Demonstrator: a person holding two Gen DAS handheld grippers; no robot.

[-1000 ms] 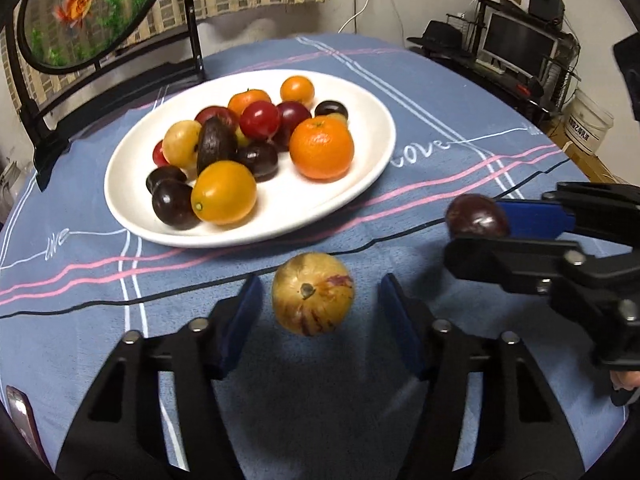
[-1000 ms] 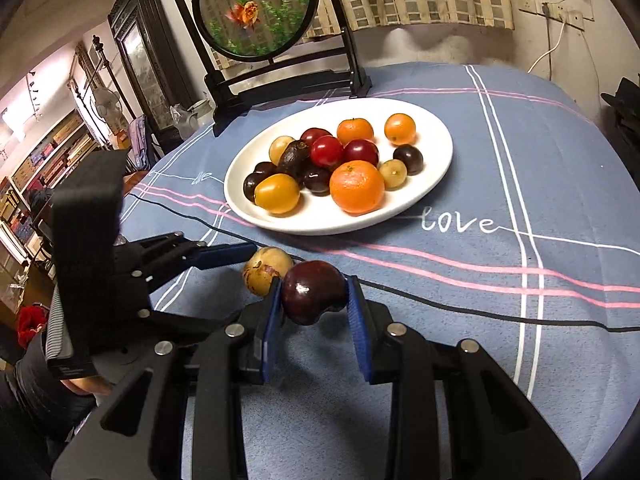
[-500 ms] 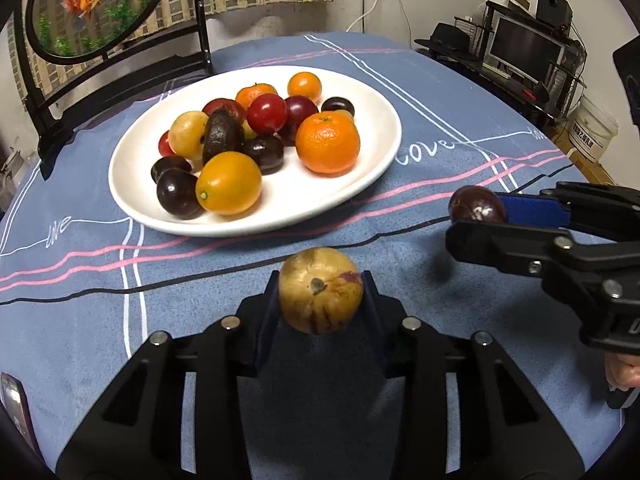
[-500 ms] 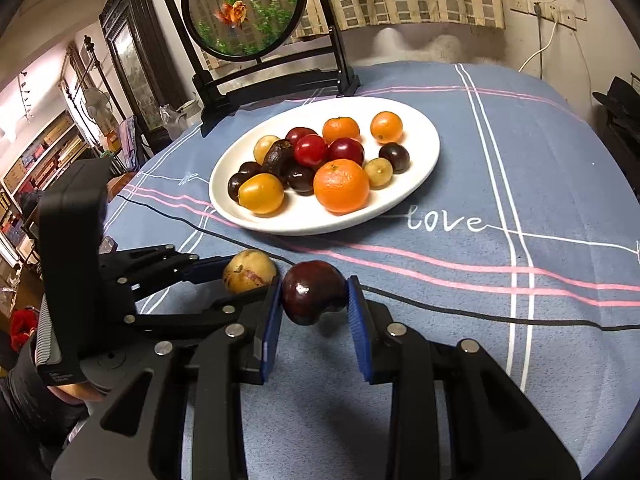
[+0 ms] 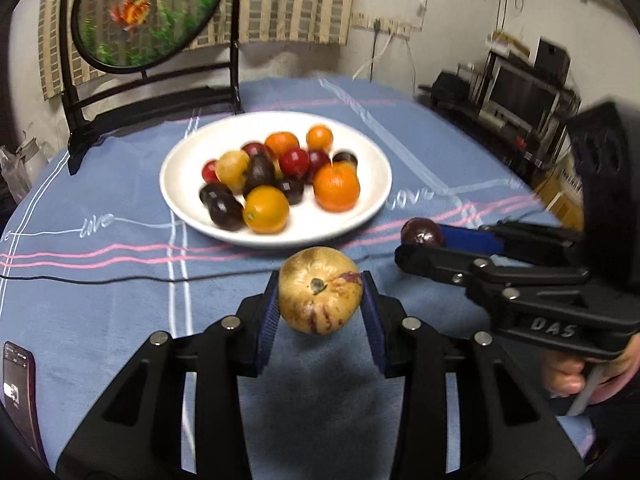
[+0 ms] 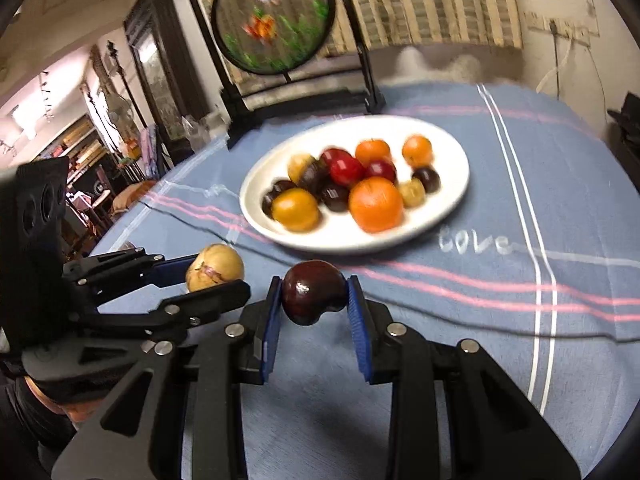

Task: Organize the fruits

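Observation:
My left gripper (image 5: 320,292) is shut on a yellow fruit with purple streaks (image 5: 319,290) and holds it above the blue cloth, just in front of the white plate (image 5: 180,200). The yellow fruit also shows in the right wrist view (image 6: 215,267). My right gripper (image 6: 314,293) is shut on a dark red fruit (image 6: 313,291), also lifted; that fruit shows in the left wrist view (image 5: 422,233) to the right of the yellow one. The plate (image 6: 452,200) holds several oranges, red and dark fruits.
A round goldfish screen on a black stand (image 5: 148,12) stands behind the plate. A phone (image 5: 18,384) lies at the cloth's near left. Shelves with electronics (image 5: 520,92) stand off the table to the right.
My left gripper closed on the yellow fruit and lifted it off the cloth. Both grippers have risen with their fruits; the plate now looks farther away.

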